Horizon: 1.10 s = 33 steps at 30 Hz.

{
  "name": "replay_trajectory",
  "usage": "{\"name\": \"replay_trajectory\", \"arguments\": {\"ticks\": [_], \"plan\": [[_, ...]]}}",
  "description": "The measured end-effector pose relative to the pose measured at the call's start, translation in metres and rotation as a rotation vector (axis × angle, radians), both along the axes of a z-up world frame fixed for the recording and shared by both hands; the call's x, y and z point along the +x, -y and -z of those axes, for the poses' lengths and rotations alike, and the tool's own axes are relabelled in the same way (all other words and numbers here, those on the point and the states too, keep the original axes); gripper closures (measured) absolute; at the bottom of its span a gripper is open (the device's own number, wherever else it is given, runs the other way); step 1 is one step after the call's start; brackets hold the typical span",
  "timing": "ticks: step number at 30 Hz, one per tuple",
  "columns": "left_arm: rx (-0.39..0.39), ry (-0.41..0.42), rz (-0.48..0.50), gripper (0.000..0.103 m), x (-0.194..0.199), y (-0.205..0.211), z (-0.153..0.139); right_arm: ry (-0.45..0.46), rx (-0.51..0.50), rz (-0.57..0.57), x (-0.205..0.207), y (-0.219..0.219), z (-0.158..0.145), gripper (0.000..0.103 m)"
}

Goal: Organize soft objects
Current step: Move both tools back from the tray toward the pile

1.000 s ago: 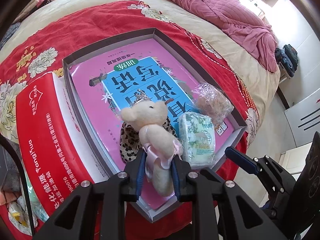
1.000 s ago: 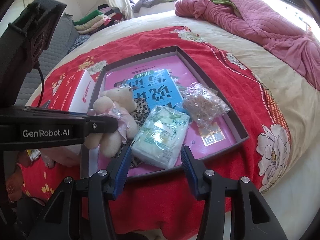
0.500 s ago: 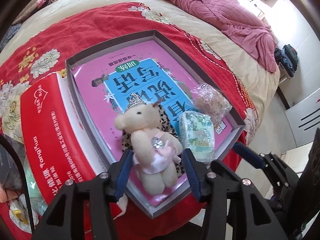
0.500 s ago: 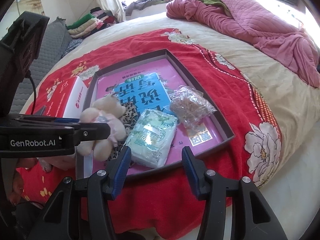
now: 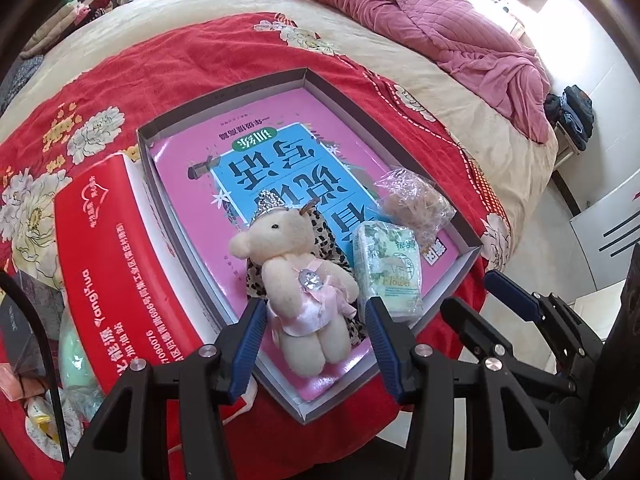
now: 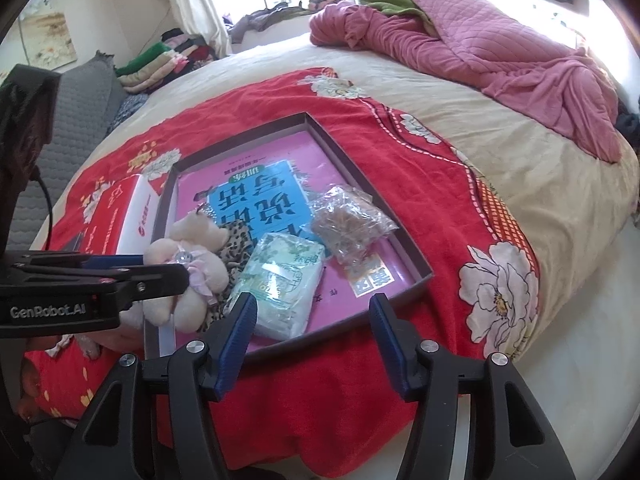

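A cream teddy bear in a pink dress lies on its back in the grey box, on a leopard-print cloth. My left gripper is open astride the bear's legs, pads clear of it. Beside the bear lie a green tissue pack and a clear bag of brown bits. My right gripper hovers at the box's near rim with its jaws opening. The tissue pack lies just ahead of its left finger, and nothing is gripped.
A pink and blue book covers the box floor. A red carton stands against the box's left wall. All of this rests on a red flowered blanket on the bed, with a pink quilt bunched at the far side.
My left gripper let go of the bear, which dropped from hanging to lying on its back in the box, and its jaws spread wide. The right jaws widened a little.
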<state>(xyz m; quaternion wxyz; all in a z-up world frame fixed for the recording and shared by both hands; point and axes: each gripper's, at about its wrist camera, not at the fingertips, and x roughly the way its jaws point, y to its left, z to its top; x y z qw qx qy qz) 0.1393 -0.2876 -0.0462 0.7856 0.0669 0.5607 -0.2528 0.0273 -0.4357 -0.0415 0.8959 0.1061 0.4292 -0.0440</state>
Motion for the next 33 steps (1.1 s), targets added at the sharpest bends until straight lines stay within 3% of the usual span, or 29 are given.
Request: {"name": "replay_trajectory", "arguments": {"ticks": [4,9,13,17,33], "plan": [[-0.008,0.020,-0.002,0.051,-0.003,-0.002,-0.008,0.018,-0.024,0.014,-0.003,0.000,-0.005,0.043],[-0.017,0.046,0.000,0.042,-0.009,-0.006,-0.018,0.028,-0.058,0.033,-0.006,-0.001,-0.012,0.041],[-0.029,0.058,-0.001,0.040,-0.015,-0.012,-0.025,0.043,-0.076,0.045,-0.010,-0.004,-0.019,0.032],[-0.033,0.065,-0.013,0.018,-0.021,-0.019,-0.032,0.056,-0.083,0.053,-0.012,-0.006,-0.025,0.031],[-0.037,0.151,-0.028,0.018,-0.047,-0.040,-0.061,0.091,-0.131,0.110,-0.026,-0.012,-0.048,0.030]]}}
